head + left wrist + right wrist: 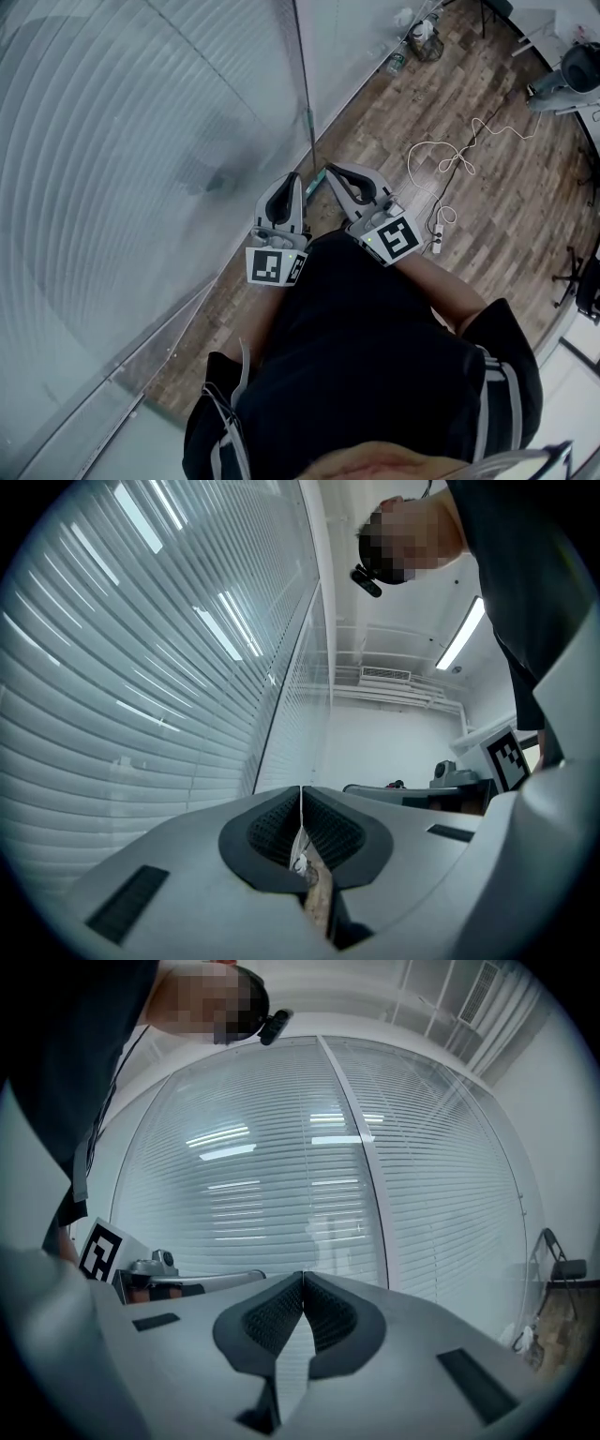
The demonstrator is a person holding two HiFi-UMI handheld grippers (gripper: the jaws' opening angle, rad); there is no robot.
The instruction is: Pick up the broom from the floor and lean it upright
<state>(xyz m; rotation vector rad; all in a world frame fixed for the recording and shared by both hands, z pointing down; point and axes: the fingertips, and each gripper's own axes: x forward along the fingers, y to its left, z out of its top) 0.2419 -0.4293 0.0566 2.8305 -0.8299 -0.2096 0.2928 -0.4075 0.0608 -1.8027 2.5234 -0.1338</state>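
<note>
The left gripper (292,178) and right gripper (329,171) are both closed, and nothing is held. A thin greenish pole, judged to be the broom (308,127), is seen upright against the glass wall (141,141), between them. The leaning seems done, so only a careful withdrawal is called for. The broom's head is hidden.

The head view looks steeply down from high up at the left gripper (294,178), the right gripper (328,169), the blinds (112,169) on the left and the floor (487,187). Each gripper view sits close behind its own jaws, facing the blinds. All three views share the blinds.
</note>
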